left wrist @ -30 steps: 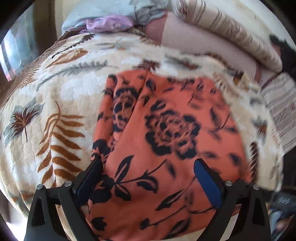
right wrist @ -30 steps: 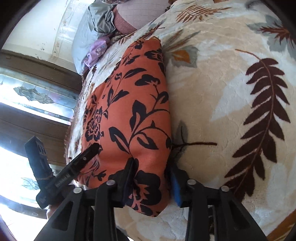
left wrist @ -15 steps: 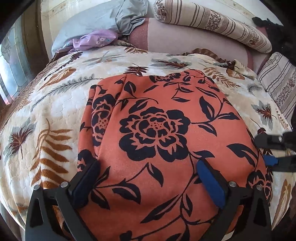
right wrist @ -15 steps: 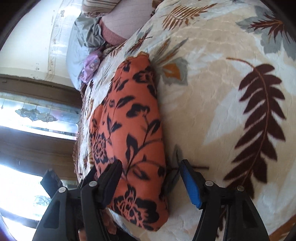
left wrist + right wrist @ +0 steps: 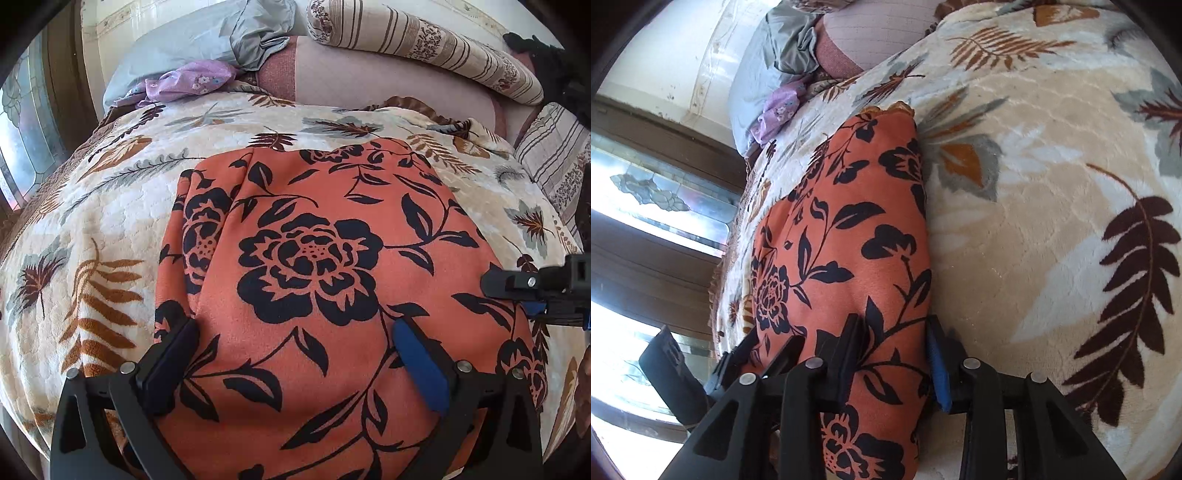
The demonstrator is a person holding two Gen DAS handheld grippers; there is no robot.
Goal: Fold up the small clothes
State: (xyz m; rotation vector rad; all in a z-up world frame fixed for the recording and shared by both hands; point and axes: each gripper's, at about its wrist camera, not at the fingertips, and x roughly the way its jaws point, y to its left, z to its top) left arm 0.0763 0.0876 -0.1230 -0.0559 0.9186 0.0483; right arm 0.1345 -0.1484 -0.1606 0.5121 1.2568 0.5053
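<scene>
Garment [image 5: 314, 280] – orange cloth with black flowers – lies spread on the blanket [image 5: 96, 236], near the bed's front edge, one fold ridge along its left side.

Left gripper [image 5: 295, 354]: jaws wide, both pads resting down on the cloth near its front edge, nothing pinched between them. Right gripper [image 5: 897, 354]: straddles the garment's right edge, jaws closing at this moment, cloth between them; pads not yet clearly pressing. It also shows at the right margin of the left view.

Step in hand, as I judge it: taking hold of the near edge for the next fold. To do it well, close the right jaws on all layers at the edge, not the top one alone, and keep the blanket pile out of the bite. The left should pinch its own corner before any lift, so the edge rises level and the fold line stays straight.

Surface: plush leaf-print blanket, soft, likely to drag at the cloth. Beyond it, a striped bolster [image 5: 424, 40], grey bedding [image 5: 192, 48], a lilac cloth [image 5: 188, 79]. Window [image 5: 646, 192] at the left – strong daylight
</scene>
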